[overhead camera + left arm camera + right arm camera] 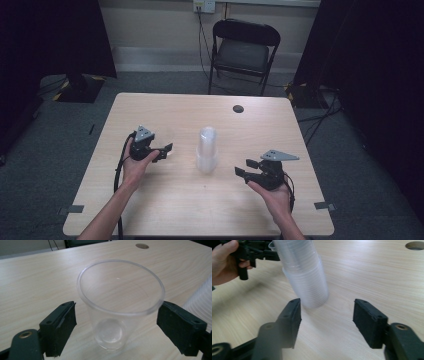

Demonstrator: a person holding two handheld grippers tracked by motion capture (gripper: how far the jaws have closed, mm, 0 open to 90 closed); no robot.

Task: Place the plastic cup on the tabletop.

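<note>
1. So there's one clear plastic cup (120,307) standing upright on the table (165,200), mouth up, right between the jaws of my left gripper (167,151). In the left gripper view its rim sits about level with the two black pads, one on each side. I can see a gap between the left pad and the cup wall; the right pad is very close to the rim, can't tell if it's actually touching.
2. So the left gripper is spread wide around the cup, not squeezing it.
3. Just to the right of that, near the middle of the table, is a stack of clear cups (207,149), upside down with the wide end on the wood. From the right gripper view it looks leaning, but that may just be the camera angle.
4. My right gripper (246,168) is off to the right of the stack, jaws parted with nothing between them, pointing toward the stack's base. It's near but apart from it.
5. My left hand (134,167) and right hand (272,195) each wrap a gripper body, forearms coming in from the near edge.
6. Further out: a round hole (238,108) in the tabletop near the far edge, and a black folding chair (243,52) behind the table.
</note>
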